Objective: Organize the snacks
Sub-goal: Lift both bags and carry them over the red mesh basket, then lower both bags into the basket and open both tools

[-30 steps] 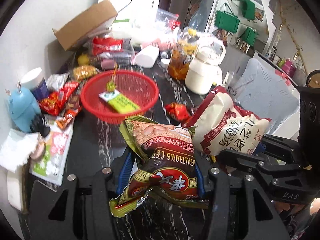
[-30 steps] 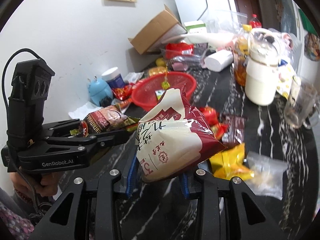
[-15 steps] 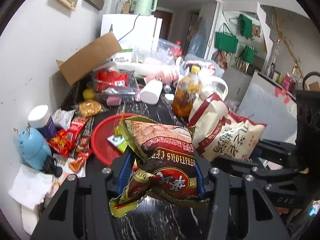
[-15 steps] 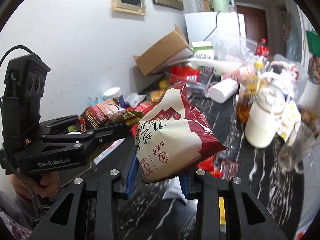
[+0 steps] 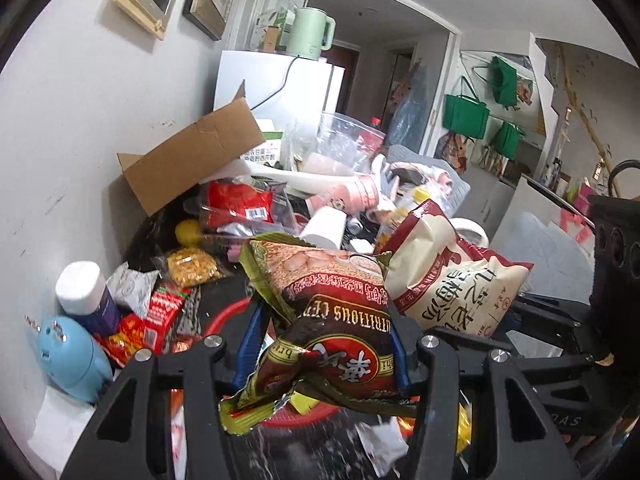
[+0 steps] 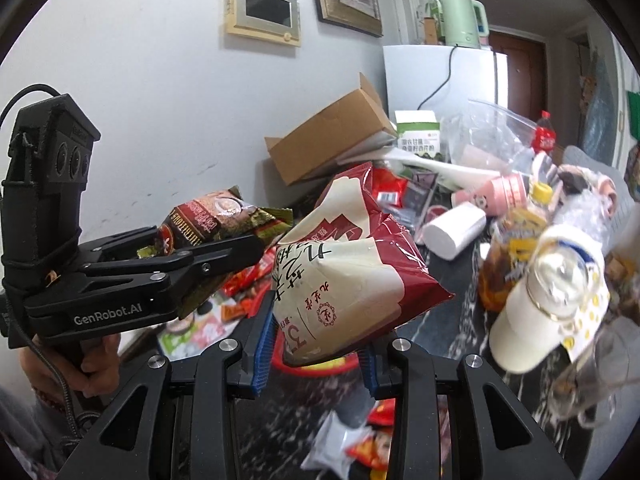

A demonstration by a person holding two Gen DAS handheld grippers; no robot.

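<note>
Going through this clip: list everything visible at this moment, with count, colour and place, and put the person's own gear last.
Cereal packet: one, brown and green, between the left gripper's pads.
Snack bag: one, cream and red, between the right gripper's pads.
Basket: one, red, on the table under both bags.
Cardboard box: one, brown, open, against the wall.
Kettle: one, pale green, on the white fridge.
Jug: one, cream, right side of the table.
Alarm clock: one, light blue, left edge.
Left gripper: black, shut on the cereal packet.
Right gripper: black, shut on the snack bag.

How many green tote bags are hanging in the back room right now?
3: a large green bag lowest left, one higher up, one lower right. More may hide behind the doorframe.
</note>
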